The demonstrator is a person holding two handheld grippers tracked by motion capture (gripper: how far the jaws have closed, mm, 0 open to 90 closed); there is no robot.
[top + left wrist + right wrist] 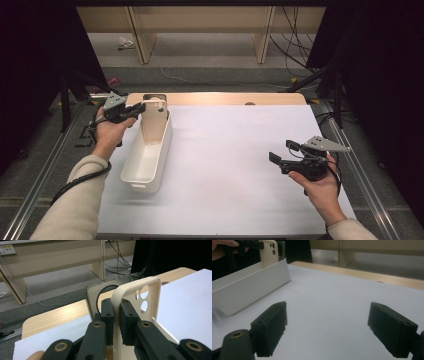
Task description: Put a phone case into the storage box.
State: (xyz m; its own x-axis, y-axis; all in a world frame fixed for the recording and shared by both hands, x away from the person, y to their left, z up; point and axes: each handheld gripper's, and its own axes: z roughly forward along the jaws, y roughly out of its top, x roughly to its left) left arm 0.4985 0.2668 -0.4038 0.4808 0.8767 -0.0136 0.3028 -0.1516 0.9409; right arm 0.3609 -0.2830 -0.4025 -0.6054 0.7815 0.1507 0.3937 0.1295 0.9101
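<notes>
White paper is covering the table [240,165], where the left hand-held gripper [141,107] is clamping a cream phone case [154,122] upright over the white bin [145,165] at 10 o'clock, release pending, while the right hand-held gripper [280,156] is idling with jaws apart at 4 o'clock.

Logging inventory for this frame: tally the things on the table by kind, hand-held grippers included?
Beige phone case: 1
Clear dark-rimmed phone case: 1
White bin: 1
Left hand-held gripper, shut on the beige case: 1
Right hand-held gripper, open over the white sheet: 1
Total: 5
</notes>
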